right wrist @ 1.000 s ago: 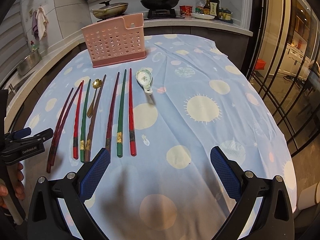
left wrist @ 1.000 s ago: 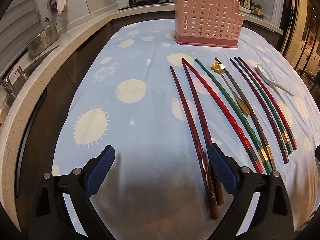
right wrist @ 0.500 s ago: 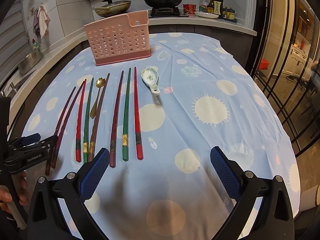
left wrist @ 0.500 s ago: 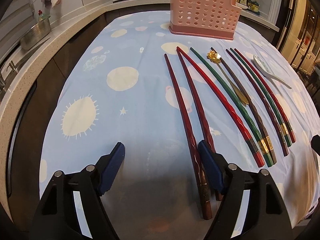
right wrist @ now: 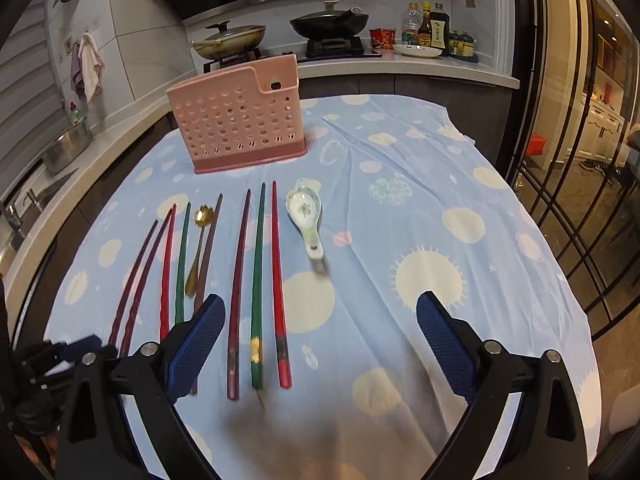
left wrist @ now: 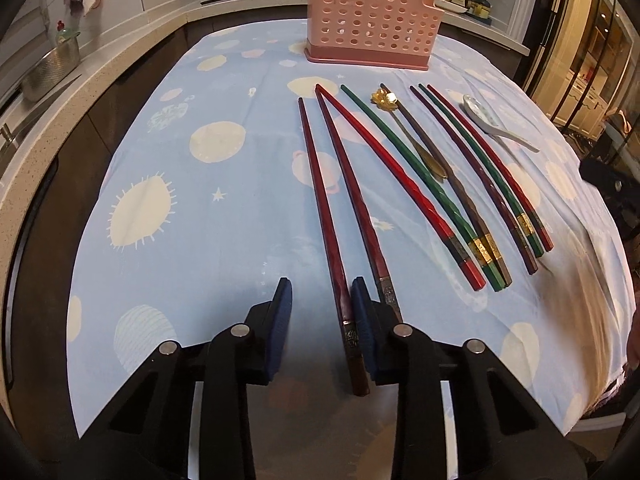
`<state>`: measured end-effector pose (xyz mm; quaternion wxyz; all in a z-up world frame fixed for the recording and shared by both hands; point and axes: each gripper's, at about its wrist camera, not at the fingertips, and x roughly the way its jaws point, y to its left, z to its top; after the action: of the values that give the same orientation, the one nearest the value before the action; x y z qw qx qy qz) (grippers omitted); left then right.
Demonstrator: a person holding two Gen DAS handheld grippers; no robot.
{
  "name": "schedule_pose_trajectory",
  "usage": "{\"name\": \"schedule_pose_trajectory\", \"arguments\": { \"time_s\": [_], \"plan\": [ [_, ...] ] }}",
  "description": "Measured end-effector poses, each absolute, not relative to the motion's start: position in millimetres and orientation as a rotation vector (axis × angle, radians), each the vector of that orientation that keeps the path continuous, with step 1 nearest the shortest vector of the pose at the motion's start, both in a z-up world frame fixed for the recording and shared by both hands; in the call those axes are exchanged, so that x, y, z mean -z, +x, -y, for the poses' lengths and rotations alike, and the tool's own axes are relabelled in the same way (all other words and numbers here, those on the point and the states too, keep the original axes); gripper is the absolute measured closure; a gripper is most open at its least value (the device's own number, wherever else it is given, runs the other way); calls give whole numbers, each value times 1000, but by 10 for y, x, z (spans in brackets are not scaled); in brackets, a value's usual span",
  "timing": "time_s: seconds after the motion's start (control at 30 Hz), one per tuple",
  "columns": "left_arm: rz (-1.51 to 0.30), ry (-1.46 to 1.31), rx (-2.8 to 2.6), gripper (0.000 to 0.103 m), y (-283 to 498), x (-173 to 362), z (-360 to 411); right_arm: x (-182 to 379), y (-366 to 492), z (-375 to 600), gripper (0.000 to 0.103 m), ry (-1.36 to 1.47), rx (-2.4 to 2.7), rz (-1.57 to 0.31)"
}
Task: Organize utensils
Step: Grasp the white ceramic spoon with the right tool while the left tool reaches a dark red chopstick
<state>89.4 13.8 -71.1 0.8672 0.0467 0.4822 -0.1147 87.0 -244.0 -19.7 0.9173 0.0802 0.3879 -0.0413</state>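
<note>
Left gripper (left wrist: 320, 304) jaws closing around the handle end of the leftmost dark-red chopstick (left wrist: 320, 184), near the table's front edge; right pad touches it, left pad doesn't, so not gripped yet. Its twin lies just outside the right pad (don't snag it). Keep the stick centred, squeeze fully before lifting. Right gripper (right wrist: 320, 320) closing slightly, empty. Pink holder (left wrist: 372, 16) stands at the far edge.

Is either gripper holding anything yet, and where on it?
Nothing held yet. The left gripper is closing around the leftmost dark red chopstick's handle end; the right gripper is open, empty.
</note>
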Motion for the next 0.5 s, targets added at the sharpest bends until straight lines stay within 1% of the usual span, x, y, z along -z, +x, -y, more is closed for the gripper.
{"name": "schedule_pose_trajectory", "arguments": {
  "time_s": [0.07, 0.13, 0.17, 0.23, 0.3, 0.5],
  "plan": [
    [-1008, 94, 241, 74, 915, 715, -139, 167, 1049, 2498, 25, 190, 70, -790],
    [-1008, 91, 241, 74, 938, 717, -136, 176, 1242, 2546, 44, 214, 53, -796],
    [-1008, 93, 241, 74, 949, 718, -132, 200, 1343, 2568, 48, 227, 47, -805],
    [-1010, 94, 240, 74, 968, 718, -129, 277, 1520, 2600, 67, 256, 27, -829],
    [-1012, 95, 239, 74, 979, 719, -126, 381, 1671, 2614, 75, 280, 13, -857],
    [-1021, 87, 241, 74, 995, 715, -130, 675, 1881, 2619, 86, 304, 6, -922]
  ]
}}
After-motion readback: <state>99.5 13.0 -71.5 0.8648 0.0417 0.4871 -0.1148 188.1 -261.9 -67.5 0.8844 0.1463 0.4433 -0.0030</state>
